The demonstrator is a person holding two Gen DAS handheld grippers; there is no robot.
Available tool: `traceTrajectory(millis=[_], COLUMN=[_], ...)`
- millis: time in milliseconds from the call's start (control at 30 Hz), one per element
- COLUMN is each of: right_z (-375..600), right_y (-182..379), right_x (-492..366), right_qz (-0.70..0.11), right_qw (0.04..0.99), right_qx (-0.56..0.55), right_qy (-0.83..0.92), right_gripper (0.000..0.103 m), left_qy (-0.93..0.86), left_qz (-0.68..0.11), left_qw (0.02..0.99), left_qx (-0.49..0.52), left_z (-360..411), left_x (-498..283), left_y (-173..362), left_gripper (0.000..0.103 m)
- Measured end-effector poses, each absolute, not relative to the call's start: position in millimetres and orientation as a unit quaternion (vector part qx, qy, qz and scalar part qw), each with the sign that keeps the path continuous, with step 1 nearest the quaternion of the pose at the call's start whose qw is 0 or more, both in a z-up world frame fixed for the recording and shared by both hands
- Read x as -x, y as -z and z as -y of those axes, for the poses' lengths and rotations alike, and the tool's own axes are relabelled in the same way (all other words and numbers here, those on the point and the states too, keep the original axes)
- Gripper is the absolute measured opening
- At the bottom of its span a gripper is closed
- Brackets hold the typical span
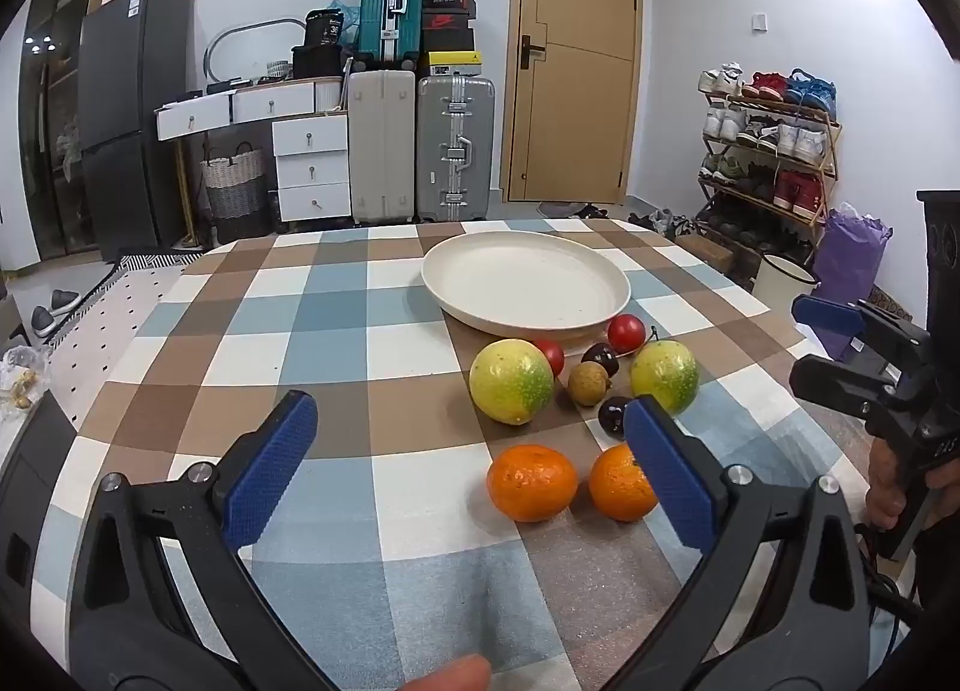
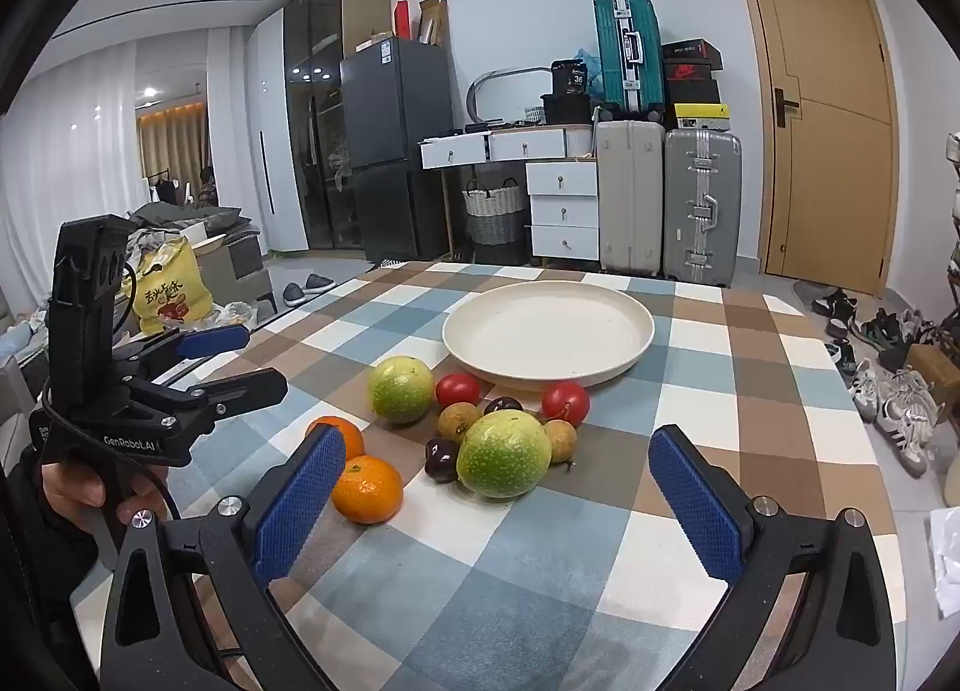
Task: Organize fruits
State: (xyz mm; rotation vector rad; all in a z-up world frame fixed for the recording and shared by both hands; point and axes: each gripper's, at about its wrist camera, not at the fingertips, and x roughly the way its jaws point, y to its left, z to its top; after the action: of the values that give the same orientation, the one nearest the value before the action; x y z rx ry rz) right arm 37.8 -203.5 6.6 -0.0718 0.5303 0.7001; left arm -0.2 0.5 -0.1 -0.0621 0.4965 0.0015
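Both tools hang above the checked tablecloth [image 1: 336,295] with nothing between their pads: the left gripper [image 1: 474,451], low in the left wrist view, is spread as wide as it goes and holds nothing, and the right gripper [image 2: 498,487], low in the right wrist view, is just as wide and also empty. The fruit lies in a loose cluster at the centre of both views, just in front of the cream plate [image 2: 636,355], which holds nothing yet. Nearest are two oranges [image 1: 531,484], side by side with a narrow gap; behind them two green-yellow round fruits [image 2: 503,454], two red tomatoes [image 2: 565,403], dark cherries [image 2: 441,460] and small brown longans [image 2: 459,421], several touching one another. The risk lies in that crowding: a wide pad coming down on one round fruit would likely nudge its neighbour, and on the smooth cloth a nudged fruit could roll toward the table edge. The small ones look hard to pinch cleanly and might squirt out; the tomatoes may bruise if squeezed hard. The two tools sit close and could foul each other if both reach in together
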Motion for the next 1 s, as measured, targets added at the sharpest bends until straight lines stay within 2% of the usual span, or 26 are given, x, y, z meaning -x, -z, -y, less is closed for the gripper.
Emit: traceTrajectory(millis=[1000], right_z=[203.6], right_y=[-6.9], right_x=[-38.3], right_qz=[-0.255], right_qw=[0.905], right_qx=[0.033], right_qy=[-0.339], right_gripper=[0.103], left_qy=[-0.002], left_qz=[-0.25], left_qw=[0.968], left_qx=[0.027], left_z=[0.0], left_x=[-0.3], left_y=[0.2], left_gripper=[0.102])
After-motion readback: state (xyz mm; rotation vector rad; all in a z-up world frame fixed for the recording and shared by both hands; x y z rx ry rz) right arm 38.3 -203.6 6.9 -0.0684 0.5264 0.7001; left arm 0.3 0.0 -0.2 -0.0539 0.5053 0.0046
